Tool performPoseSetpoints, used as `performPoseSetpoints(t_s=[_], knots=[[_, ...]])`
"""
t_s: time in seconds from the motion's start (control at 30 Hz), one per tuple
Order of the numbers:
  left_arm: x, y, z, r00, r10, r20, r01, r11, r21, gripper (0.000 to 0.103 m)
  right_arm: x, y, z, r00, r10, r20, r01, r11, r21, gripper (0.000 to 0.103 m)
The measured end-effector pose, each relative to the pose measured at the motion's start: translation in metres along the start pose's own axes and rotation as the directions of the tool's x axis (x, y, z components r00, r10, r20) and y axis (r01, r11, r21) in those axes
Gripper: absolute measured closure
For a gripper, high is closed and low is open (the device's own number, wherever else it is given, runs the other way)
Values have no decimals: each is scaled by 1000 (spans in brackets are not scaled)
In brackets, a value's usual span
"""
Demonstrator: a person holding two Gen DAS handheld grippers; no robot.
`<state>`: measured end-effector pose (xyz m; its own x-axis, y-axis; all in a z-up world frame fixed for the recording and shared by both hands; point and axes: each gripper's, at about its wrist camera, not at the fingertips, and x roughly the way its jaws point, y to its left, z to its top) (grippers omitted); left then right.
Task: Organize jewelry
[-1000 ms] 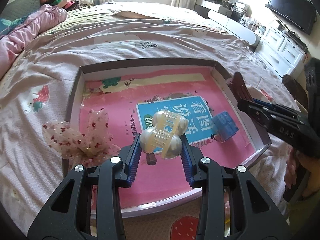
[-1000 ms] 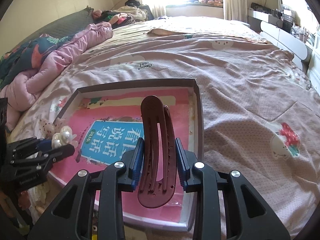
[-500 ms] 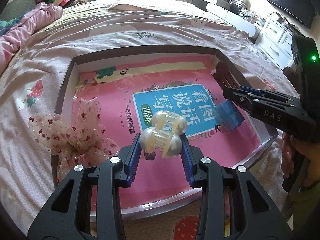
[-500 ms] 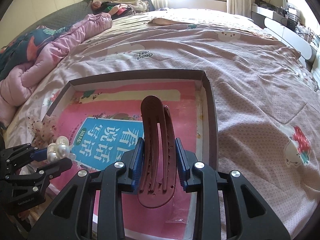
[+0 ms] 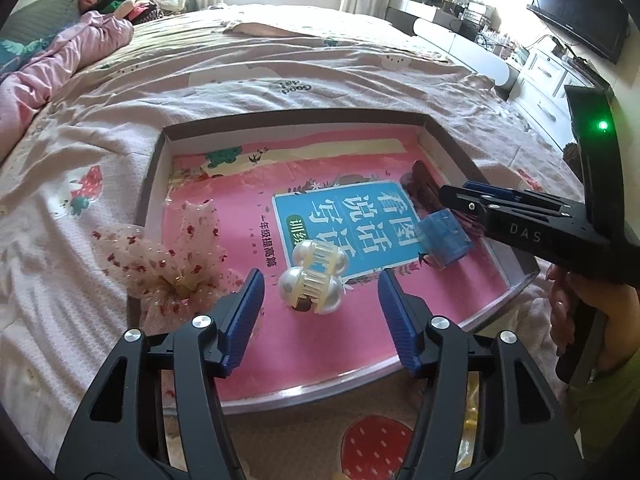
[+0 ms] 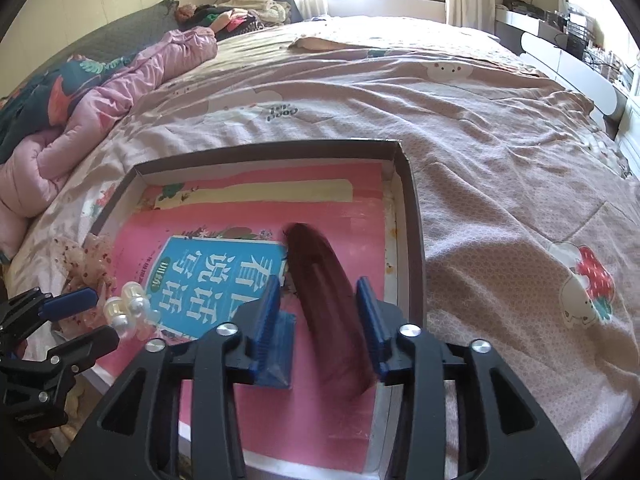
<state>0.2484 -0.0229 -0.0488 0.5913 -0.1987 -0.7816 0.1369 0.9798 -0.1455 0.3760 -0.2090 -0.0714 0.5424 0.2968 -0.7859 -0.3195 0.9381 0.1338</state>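
In the left wrist view we see the left gripper (image 5: 320, 292) with its jaws opening, the blue pads standing clear on either side of the pearl hair claw (image 5: 314, 283). The claw sits between them without touching either pad, over the pink book cover that lines the shallow box (image 5: 154, 184), near the box's front edge. A sheer bow with red flecks (image 5: 168, 260) drapes over the box's left wall, half inside and half on the bedspread (image 5: 280, 68). A small blue clip (image 5: 446, 238) lies toward the box's right wall, and just behind it the dark red hair clip (image 5: 420, 184) shows under the tip of the right gripper (image 5: 460, 200), whose handle a hand (image 5: 580, 312) holds outside the box's right front corner.

In the right wrist view we see the right gripper (image 6: 318, 316) with its jaws also opening; the dark red hair clip (image 6: 324, 292) is between the pads, blurred, and we see a gap on both sides. It lies inside the box (image 6: 412, 216), close to the right wall. The blue clip (image 6: 278, 354) is just left of it, partly hidden by the left pad. Near the box's left front corner the left gripper (image 6: 96, 316) flanks the pearl hair claw (image 6: 130, 308).
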Motion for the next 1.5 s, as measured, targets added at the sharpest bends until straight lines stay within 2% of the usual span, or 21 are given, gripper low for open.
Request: performPoseSetpoints(t_s=[0.07,0.13,0.23,0.27,0.43,0.63,1.13,1.5], knots=[[-5,1,0,1000,0,7,0,1000,-6,51,-8,1,-1,1000,-4,18,4,1000,-5,59],[-8,1,0,1000,-2,14,2,1000,-12,47,-15,2,-2,1000,-3,31,3,1000,-2,49],[-15,3,-1,1000,4,26,-3,1000,-18,46,-30,3,-5,998,-10,56,10,1000,-4,43],[-17,3,-1,1000,4,29,-3,1000,-21,42,-33,3,-6,998,-12,61,12,1000,-6,41],[-31,7,-4,999,5,52,-3,999,-45,35,-56,9,-12,995,-29,96,31,999,-26,23],[-50,13,-9,997,-10,77,16,997,-79,26,-79,13,-20,989,-50,137,55,998,-31,12],[-92,19,-26,990,27,136,-15,996,-88,12,-127,34,-44,983,-5,183,16,998,-57,8],[-125,23,-36,982,53,184,-36,994,-100,12,-163,49,-58,975,22,220,-5,997,-81,7]])
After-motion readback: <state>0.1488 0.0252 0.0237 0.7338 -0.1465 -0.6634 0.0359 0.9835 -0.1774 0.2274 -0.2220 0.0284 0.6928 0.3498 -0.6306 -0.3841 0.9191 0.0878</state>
